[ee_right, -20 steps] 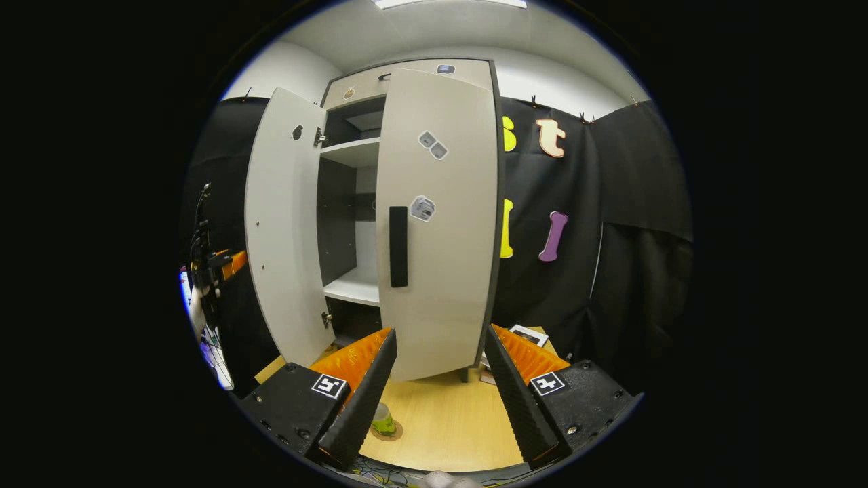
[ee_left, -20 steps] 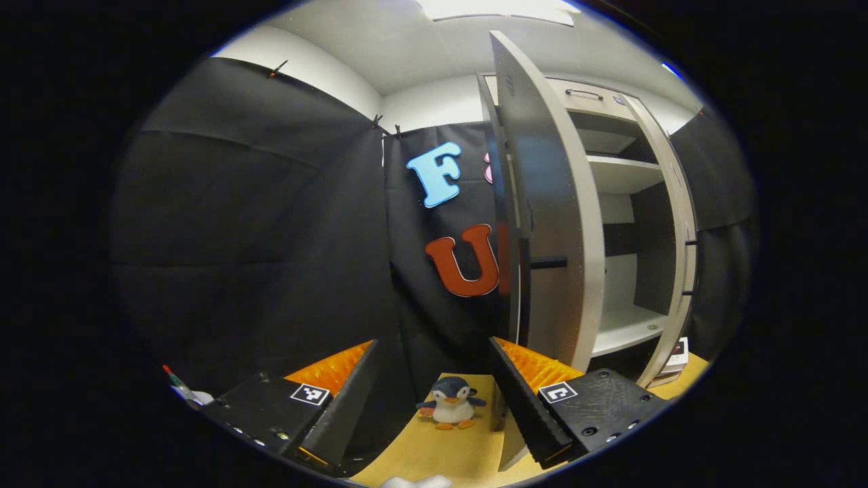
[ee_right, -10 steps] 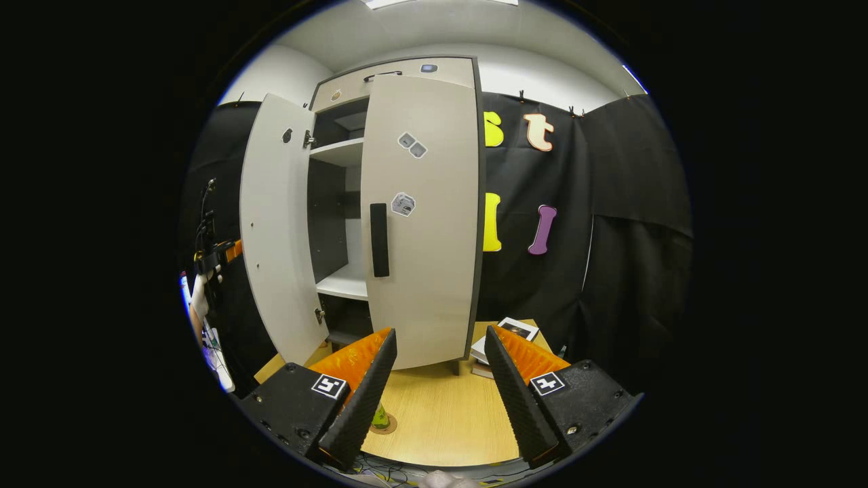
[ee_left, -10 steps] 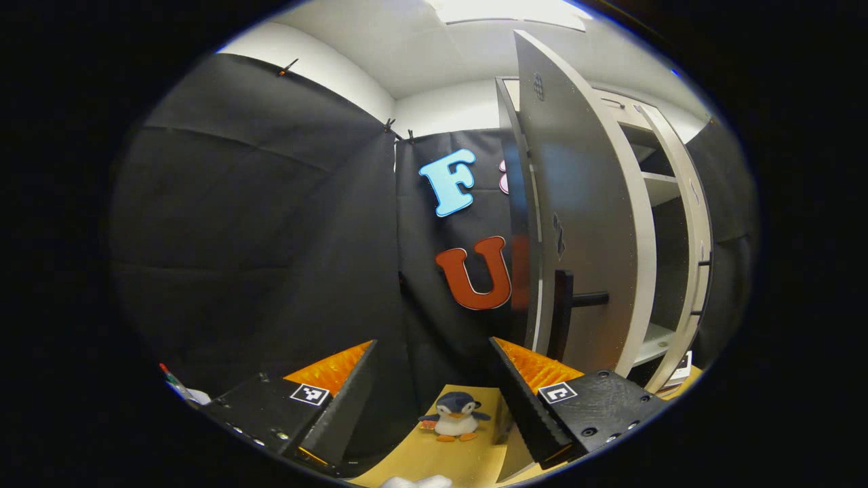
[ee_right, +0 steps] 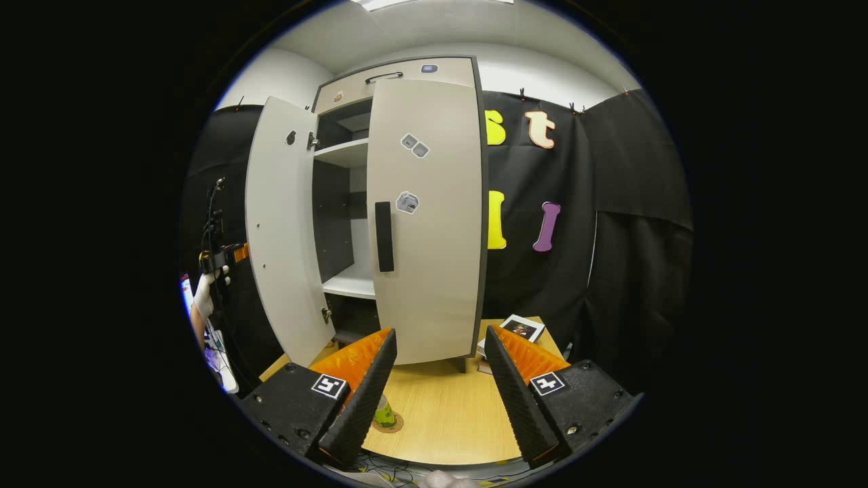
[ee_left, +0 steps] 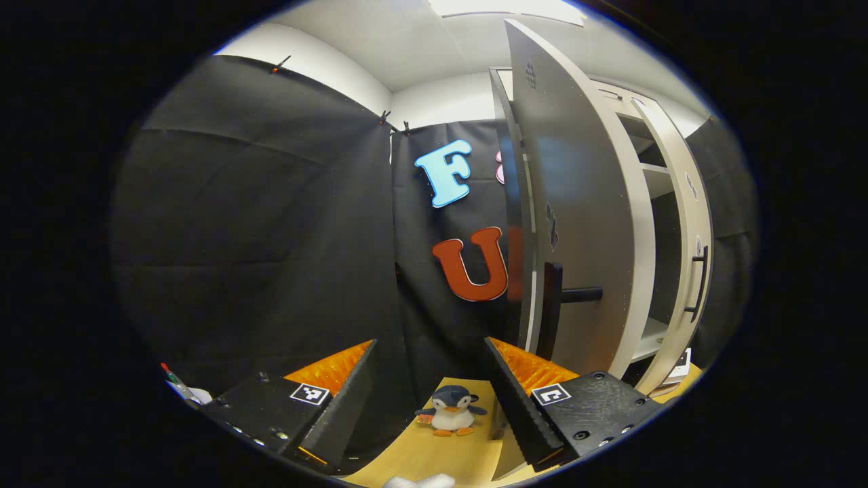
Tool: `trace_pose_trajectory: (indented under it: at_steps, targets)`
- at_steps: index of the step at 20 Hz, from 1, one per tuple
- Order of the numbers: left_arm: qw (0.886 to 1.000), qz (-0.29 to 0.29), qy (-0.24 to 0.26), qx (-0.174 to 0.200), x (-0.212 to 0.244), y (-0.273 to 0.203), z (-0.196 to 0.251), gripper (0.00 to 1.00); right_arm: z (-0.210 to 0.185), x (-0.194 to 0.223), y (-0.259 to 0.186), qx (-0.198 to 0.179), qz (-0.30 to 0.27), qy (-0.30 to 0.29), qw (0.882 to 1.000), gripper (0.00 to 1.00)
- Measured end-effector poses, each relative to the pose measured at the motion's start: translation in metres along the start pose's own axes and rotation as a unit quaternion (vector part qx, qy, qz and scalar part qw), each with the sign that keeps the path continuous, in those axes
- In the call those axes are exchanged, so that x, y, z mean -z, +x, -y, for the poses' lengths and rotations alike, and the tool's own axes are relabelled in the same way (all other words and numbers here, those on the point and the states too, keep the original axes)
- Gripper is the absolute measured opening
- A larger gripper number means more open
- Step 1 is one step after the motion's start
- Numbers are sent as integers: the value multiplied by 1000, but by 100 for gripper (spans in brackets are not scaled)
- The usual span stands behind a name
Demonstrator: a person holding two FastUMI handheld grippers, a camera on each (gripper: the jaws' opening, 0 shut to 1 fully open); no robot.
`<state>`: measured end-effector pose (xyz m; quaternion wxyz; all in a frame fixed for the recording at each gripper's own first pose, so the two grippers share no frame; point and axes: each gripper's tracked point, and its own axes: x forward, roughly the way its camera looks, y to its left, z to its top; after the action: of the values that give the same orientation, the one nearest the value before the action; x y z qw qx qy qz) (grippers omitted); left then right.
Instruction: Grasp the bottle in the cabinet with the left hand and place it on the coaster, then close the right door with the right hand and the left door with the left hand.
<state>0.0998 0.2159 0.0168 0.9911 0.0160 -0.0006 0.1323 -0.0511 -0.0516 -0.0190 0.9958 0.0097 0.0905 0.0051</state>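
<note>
Change: since 0.5 s ago the right door (ee_right: 427, 217) has hardly shifted in the right gripper view, looks about shut; the left door (ee_left: 576, 224) in the left gripper view has slid a bit leftward, its handle (ee_left: 550, 301) likewise.
Bottle: bottle (ee_right: 384, 412) upright on the coaster (ee_right: 395, 425), on the table (ee_right: 447, 420) in front of the cabinet (ee_right: 400, 68), partly behind the right gripper's left finger.
Left door: swung out from the cabinet, seen near edge-on in left gripper view; in the right gripper view (ee_right: 281, 230) it stands wide open, shelves (ee_right: 349, 152) bare behind it.
Right door: flat on the cabinet front w/ dark handle (ee_right: 384, 236) and small stickers.
Left gripper (ee_left: 430, 393): fingers apart, nothing between them, just left of the left door's edge; its right finger (ee_left: 519, 407) near the door's bottom, can't tell if touching. Also seen far off (ee_right: 220, 259) in a gloved hand (ee_right: 203, 295), left of the cabinet.
Right gripper (ee_right: 441, 386): fingers apart, holding nothing, back from the cabinet, over the table.
Other: toy penguin (ee_left: 451, 410) on the table left of the cabinet; books (ee_right: 519, 330) at the cabinet's right foot.
</note>
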Motion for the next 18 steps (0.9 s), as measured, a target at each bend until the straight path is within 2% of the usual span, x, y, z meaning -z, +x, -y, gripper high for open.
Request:
trace_pose_trajectory:
  at_steps: [4,6,9,12,13,14,15,16,18]
  targets:
    - [1000,3,-2,-3,-1,-7,8,92,-3,1,1,-9,0,4,1000,81]
    - [1000,7,7,-6,-3,-9,8,88,-2,-1,2,-10,2,3,1000,81]
    - [1000,7,10,-6,-3,-9,13,87,0,-1,1,-8,2,2,1000,81]
    - [1000,6,6,11,-2,-14,27,87,2,1,-1,-7,-1,6,1000,81]
    - [1000,6,6,18,-2,-16,34,83,2,2,-2,-7,-2,7,1000,81]
    - [1000,7,6,26,-3,-18,41,88,2,3,-2,-6,-3,7,1000,81]
    - [999,7,5,33,-4,-20,47,83,3,3,-2,-6,-3,7,1000,81]
    - [999,7,4,39,-5,-21,53,87,4,3,-3,-6,-3,7,1000,81]
    - [999,8,2,49,-5,-22,65,83,5,4,-3,-5,-2,6,1000,81]
